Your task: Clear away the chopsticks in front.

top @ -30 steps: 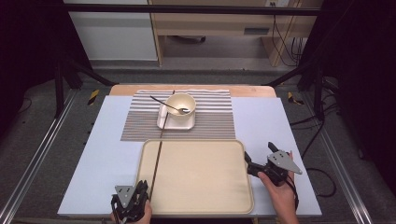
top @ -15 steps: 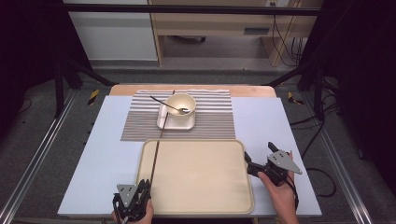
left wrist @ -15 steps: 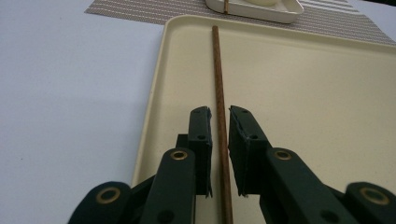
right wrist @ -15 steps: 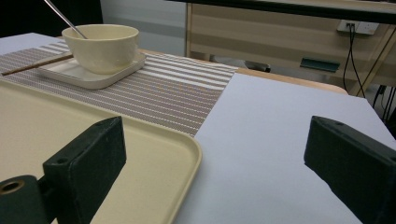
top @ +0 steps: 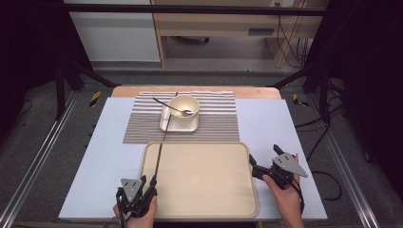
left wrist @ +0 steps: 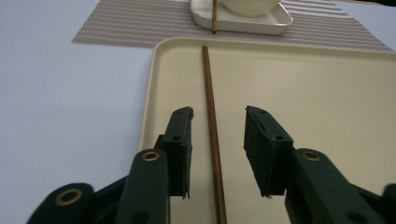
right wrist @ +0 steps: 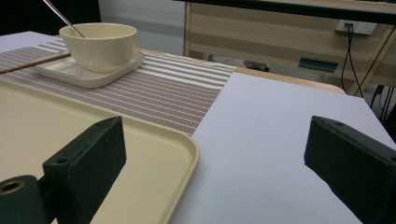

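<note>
The left gripper [left wrist: 215,154] is seen with its jaws parted, having just been opening, and the thin brown wooden chopstick [left wrist: 211,126] lies loose between them on the smooth cream tray [top: 204,209], so it was probably laid there on purpose, along the tray's left side. The right gripper [top: 263,165] is held spread wide at the right rim of the tray, perhaps to steady it. A second chopstick [top: 167,124] is rested on the white square plate [top: 178,126] under the round bowl [top: 184,105], upon the striped woven mat [top: 216,118].
</note>
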### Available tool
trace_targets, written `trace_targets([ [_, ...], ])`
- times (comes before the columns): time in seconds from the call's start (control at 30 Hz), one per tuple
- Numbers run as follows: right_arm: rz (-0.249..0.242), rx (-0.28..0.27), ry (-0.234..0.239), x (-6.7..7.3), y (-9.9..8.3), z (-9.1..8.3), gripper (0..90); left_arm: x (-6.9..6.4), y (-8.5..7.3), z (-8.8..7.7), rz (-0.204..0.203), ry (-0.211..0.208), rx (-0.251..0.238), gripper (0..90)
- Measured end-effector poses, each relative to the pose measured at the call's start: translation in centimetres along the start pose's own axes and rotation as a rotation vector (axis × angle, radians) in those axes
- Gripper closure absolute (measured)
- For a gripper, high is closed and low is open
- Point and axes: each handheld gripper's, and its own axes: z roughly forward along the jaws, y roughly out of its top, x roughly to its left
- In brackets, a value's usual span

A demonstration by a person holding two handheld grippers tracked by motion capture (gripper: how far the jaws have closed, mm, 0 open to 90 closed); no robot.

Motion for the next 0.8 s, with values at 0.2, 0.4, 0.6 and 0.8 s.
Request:
trace_targets([
  [0.2, -0.015, 0.006, 0.003, 0.2, 0.0, 0.1, 5.5, -0.3, 2.2, 0.7, 0.086, -0.031, 0.008, 50.5],
  [0.4, -0.024, 0.01, 0.0, 0.1, 0.0, 0.2, 5.5, -0.2, 4.5, 1.6, 0.141, -0.05, 0.011, 41.7],
  [0.6, -0.029, 0.02, -0.005, -0.1, -0.2, 0.3, 5.4, -0.1, 7.3, 3.5, 0.212, -0.104, 0.023, 34.4],
  [0.8, -0.057, 0.033, -0.019, -0.1, -0.4, 0.6, 5.2, 0.2, 9.5, 6.5, 0.24, -0.175, 0.042, 30.7],
])
